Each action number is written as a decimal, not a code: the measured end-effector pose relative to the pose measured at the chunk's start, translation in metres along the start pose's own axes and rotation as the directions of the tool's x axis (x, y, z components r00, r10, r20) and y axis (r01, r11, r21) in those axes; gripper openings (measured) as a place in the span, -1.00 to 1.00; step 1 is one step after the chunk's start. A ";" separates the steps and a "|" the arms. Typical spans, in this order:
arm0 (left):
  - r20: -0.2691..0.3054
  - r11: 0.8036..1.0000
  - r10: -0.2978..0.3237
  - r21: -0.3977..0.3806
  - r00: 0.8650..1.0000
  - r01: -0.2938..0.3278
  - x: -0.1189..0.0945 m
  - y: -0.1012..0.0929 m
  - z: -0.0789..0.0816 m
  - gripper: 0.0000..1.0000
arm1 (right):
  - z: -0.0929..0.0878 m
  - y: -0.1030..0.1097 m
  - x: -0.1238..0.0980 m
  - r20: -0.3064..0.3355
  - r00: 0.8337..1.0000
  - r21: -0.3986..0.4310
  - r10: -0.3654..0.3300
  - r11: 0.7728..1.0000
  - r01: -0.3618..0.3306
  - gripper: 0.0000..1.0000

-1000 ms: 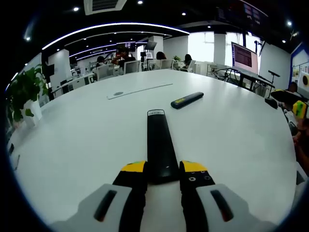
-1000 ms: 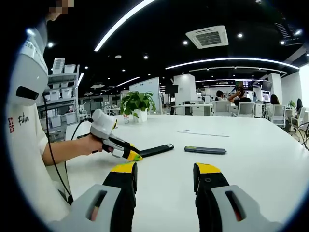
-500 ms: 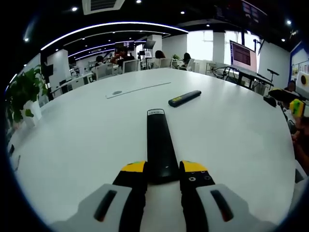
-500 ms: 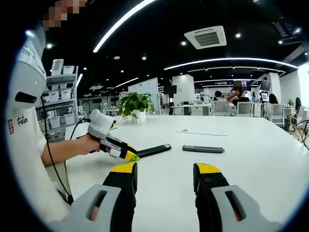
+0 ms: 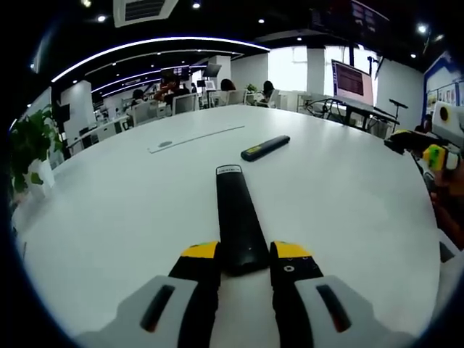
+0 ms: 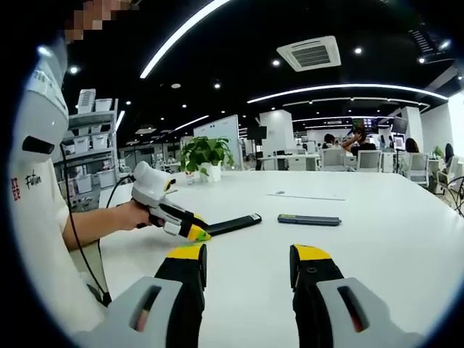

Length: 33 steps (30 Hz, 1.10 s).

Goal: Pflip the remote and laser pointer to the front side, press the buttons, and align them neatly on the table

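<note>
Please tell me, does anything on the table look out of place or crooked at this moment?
Nothing is spilled or damaged. The two items are not aligned: the remote, clamped at its near end by the left gripper, points straight away, while the laser pointer lies apart, farther up the white table, at a clear angle. The right gripper is open, holding nothing.

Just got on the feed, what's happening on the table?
A person works with a claw in each hand. The left claw is shut on one end of the black remote, which lies flat on the white table. The laser pointer lies apart, untouched. The right claw hangs open and empty.
</note>
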<state>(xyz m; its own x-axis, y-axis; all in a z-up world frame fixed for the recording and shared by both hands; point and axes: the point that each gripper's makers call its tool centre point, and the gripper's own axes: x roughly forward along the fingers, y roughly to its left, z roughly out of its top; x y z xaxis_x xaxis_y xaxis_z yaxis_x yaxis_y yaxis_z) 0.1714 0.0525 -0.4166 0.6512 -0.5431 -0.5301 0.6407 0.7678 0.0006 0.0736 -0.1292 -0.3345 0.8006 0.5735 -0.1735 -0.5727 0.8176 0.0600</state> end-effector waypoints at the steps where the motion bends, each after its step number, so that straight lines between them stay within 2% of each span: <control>1: -0.001 1.000 -0.005 0.003 1.000 0.005 0.000 -0.001 0.000 -0.42 | -0.001 0.000 0.000 -0.001 1.000 0.002 0.000 1.000 0.000 -0.03; 9: 0.000 0.998 -0.054 0.030 0.999 0.054 0.000 -0.007 0.000 -0.41 | -0.003 -0.002 -0.001 -0.005 1.000 0.008 -0.003 1.000 0.003 -0.03; 17: -0.013 0.999 -0.037 0.020 0.999 0.038 0.001 -0.005 0.000 -0.41 | -0.004 0.000 0.000 -0.007 1.000 0.012 0.000 1.000 0.000 -0.03; 20: -0.011 1.000 0.021 0.005 1.000 -0.021 0.001 0.004 0.001 -0.43 | -0.005 -0.001 0.000 -0.011 1.000 0.012 -0.002 1.000 0.002 -0.03; 23: 0.004 0.994 0.099 0.052 0.995 -0.099 0.000 0.019 0.004 -0.45 | -0.004 -0.001 -0.001 -0.007 1.000 0.011 -0.004 1.000 0.004 -0.03; 29: 0.015 0.996 0.049 0.076 0.999 -0.050 0.003 0.021 0.003 -0.44 | -0.005 -0.002 -0.002 -0.007 1.000 0.016 -0.005 1.000 0.005 -0.03; 33: 0.003 0.997 0.048 0.056 0.999 -0.048 0.004 0.019 0.004 -0.45 | -0.005 0.000 0.001 -0.009 1.000 0.012 0.001 1.000 -0.001 -0.03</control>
<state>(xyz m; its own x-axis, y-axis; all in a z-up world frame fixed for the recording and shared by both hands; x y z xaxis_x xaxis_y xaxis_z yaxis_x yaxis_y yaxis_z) 0.1876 0.0638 -0.4154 0.6824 -0.5066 -0.5269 0.6304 0.7727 0.0736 0.0730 -0.1289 -0.3397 0.7986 0.5737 -0.1820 -0.5711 0.8177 0.0717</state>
